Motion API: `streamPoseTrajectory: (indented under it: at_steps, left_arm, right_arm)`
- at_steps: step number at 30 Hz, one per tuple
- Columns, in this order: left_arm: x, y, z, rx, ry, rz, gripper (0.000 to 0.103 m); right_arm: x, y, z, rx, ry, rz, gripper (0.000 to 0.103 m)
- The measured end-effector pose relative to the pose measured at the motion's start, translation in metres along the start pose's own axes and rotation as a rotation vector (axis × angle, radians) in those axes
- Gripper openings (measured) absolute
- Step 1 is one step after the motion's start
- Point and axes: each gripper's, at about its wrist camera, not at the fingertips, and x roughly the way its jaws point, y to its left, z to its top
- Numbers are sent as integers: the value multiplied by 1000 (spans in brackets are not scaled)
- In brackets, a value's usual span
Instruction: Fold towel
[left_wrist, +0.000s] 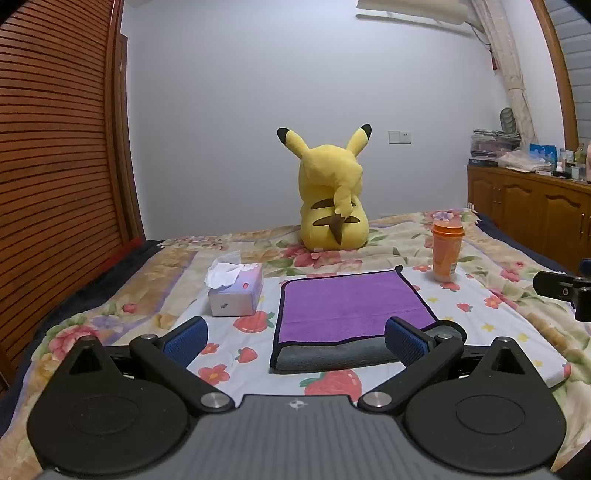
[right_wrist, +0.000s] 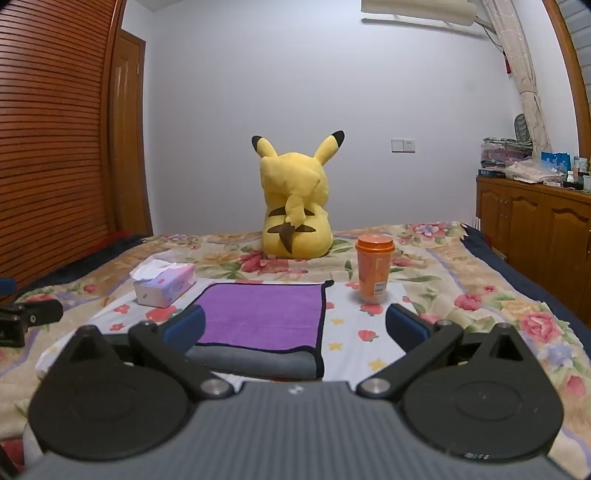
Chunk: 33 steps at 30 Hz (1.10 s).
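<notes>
towel lay flat on the bedspread just ahead of us, purple face up with its grey near edge rolled over. our left gripper and right gripper hung released, holding nothing. we judged each should pinch a near corner and carry both evenly toward the far hem, short of the orange cup.

A: Where do the two views sit?
B: Both low over the bed, near its close end, facing the far wall.
A: Shared?
B: Towel, plush toy, orange cup; left view sits further left.
</notes>
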Motion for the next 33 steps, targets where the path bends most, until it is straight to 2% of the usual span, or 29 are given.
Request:
streamPoseTrajectory:
  at_steps: [33]
  left_arm:
    - [-2, -2, 2, 4, -9, 1, 103]
  right_arm:
    - [0, 0, 0, 4, -3, 0, 103]
